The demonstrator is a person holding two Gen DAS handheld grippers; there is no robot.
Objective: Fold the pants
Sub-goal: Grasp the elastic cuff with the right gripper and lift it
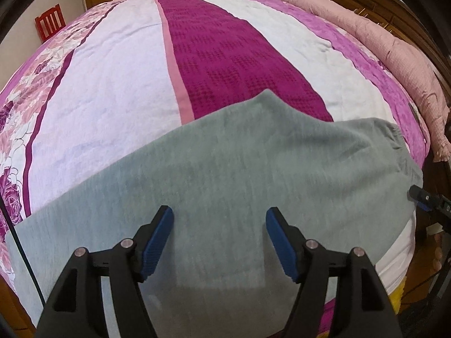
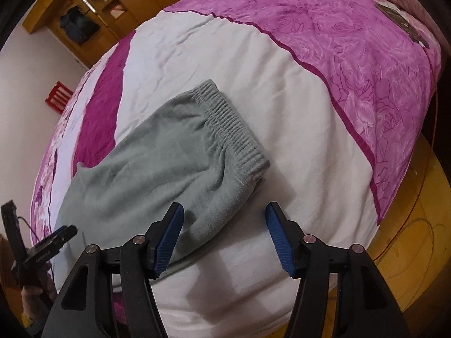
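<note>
Grey-green fleece pants [image 1: 225, 155] lie flat across the near part of the bed, legs folded together. Their ribbed elastic waistband [image 2: 234, 124] shows in the right wrist view. My left gripper [image 1: 219, 213] hangs open just above the middle of the pants, with only cloth below the gap. My right gripper [image 2: 225, 208] is open over the near edge of the pants [image 2: 157, 155] by the waistband corner, one finger over the cloth and the other over the white sheet. Each gripper shows at the edge of the other view: the right gripper [image 1: 425, 197] and the left gripper [image 2: 50, 242].
The bedspread [image 1: 112, 84] has white, magenta and floral pink stripes. A rolled pink blanket [image 1: 380, 42] lies along the far right edge by a wooden headboard. A red chair [image 1: 49, 22] and a wooden wardrobe [image 2: 84, 14] stand beyond the bed. Wooden floor [image 2: 417, 211] lies to the right.
</note>
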